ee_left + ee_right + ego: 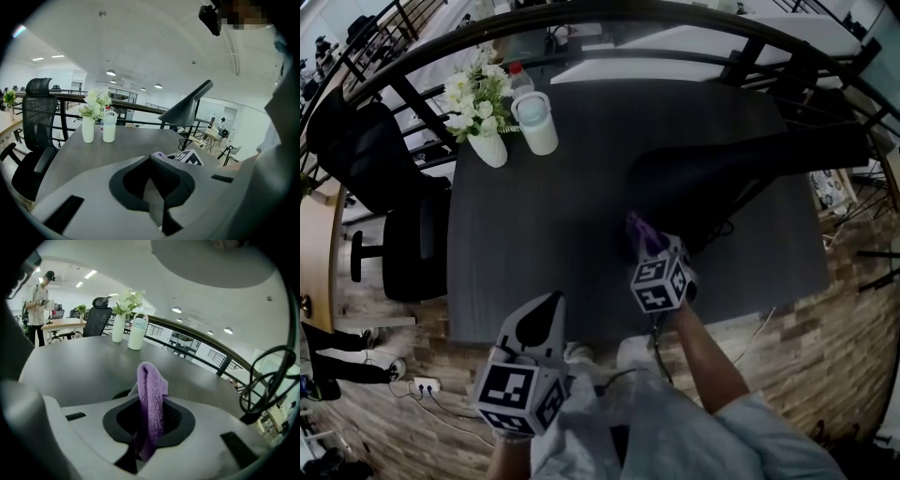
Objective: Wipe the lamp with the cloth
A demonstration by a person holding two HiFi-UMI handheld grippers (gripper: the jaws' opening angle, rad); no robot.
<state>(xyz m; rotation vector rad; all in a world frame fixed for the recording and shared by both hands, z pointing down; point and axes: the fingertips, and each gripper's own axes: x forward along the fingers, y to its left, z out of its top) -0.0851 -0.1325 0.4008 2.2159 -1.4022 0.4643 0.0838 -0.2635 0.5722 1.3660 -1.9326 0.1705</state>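
A black desk lamp (741,173) leans over the right half of the dark table (562,216); its cone shade (185,108) shows in the left gripper view, and its underside (220,261) fills the top of the right gripper view. My right gripper (649,246) is shut on a purple cloth (151,404), which sticks up between the jaws, just under the lamp shade. The cloth (641,232) also pokes out ahead of the marker cube in the head view. My left gripper (539,319) hangs shut and empty over the table's near edge.
A white vase of flowers (483,108) and a white lidded bottle (534,122) stand at the table's far left corner. A black office chair (408,239) sits left of the table. The lamp's cable (265,380) loops at right. A railing (609,23) runs behind the table.
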